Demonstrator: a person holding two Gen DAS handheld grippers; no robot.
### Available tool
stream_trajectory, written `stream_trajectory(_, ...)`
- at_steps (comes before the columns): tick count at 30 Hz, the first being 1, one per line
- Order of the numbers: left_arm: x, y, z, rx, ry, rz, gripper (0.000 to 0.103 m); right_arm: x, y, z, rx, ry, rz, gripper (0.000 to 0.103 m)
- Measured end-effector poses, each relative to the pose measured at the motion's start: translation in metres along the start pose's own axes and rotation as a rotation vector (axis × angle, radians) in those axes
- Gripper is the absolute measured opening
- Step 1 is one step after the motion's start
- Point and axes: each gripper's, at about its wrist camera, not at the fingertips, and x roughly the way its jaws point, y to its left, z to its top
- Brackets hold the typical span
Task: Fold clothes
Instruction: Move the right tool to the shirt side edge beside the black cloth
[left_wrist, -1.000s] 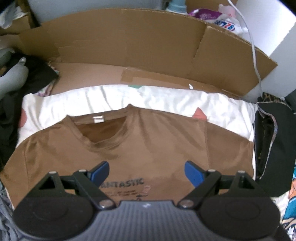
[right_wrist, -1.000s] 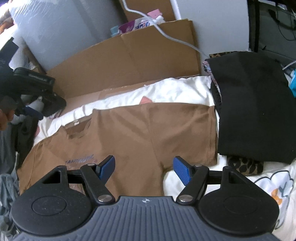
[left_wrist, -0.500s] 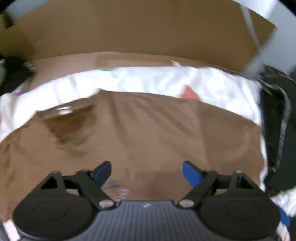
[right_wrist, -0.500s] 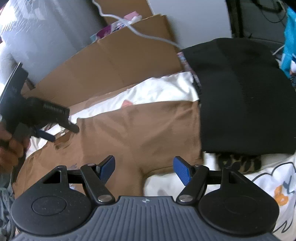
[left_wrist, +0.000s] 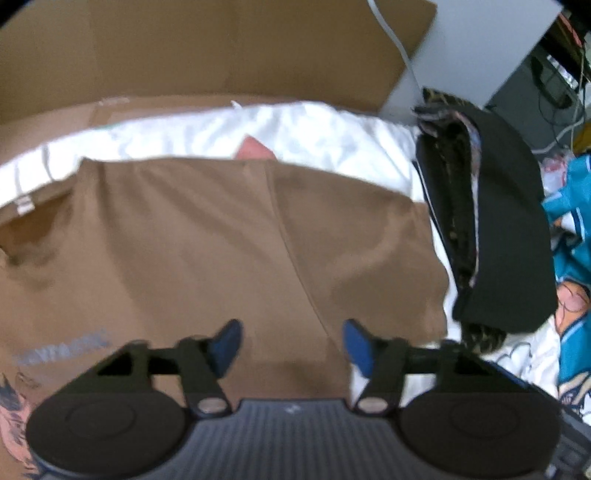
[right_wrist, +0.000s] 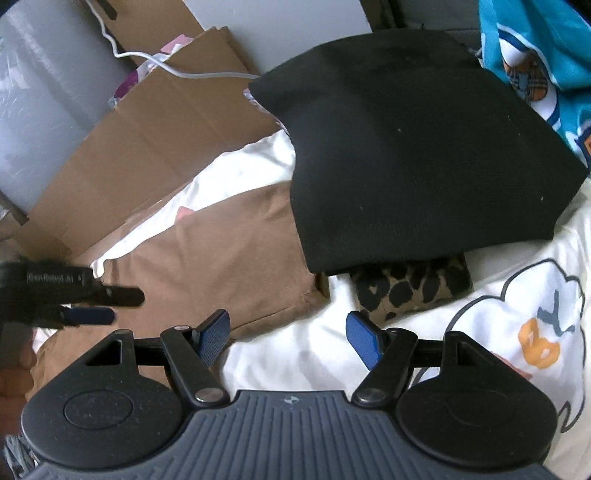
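Both grippers over the flat brown cotton T-shirt.
Left view: we see the left gripper closing above the shirt's body, gripping nothing. Right view: right gripper, fingers apart and empty, hangs over the shirt's near right edge beside the white bedsheet.

"GenRobot.AI" on left gripper body; shirt print blurred.

Brown shirt with grey lettering, white sheet with cartoon print, black folded garment, leopard-print fabric, teal cloth, tan cardboard, blue gripper pads
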Motion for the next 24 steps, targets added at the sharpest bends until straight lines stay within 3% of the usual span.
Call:
stream_trajectory(2,0.004,-0.001,-0.002,0.012,0.0,0.005,0.044,0.008,-0.001,-0.003,0.02,0.003,-0.013,0.075)
stream_trajectory(9,0.02,0.006,-0.004,0.008,0.016,-0.018,0.04,0.038,0.001,-0.004,0.103,0.031,-0.006,0.07)
stream_trajectory(10,0.023,0.008,-0.004,0.004,0.023,-0.024,0.037,0.042,0.002,-0.003,0.11,0.034,-0.001,0.066)
stream_trajectory(13,0.029,0.011,-0.005,-0.001,0.03,-0.024,0.037,0.055,0.002,-0.001,0.153,0.048,0.007,0.058)
stream_trajectory(21,0.04,0.01,-0.013,0.021,0.056,-0.024,0.037,0.067,0.002,0.003,0.213,0.038,-0.042,0.057)
stream_trajectory(24,0.044,0.008,-0.015,0.023,0.067,-0.025,0.037,0.07,0.004,0.005,0.212,0.032,-0.065,0.051)
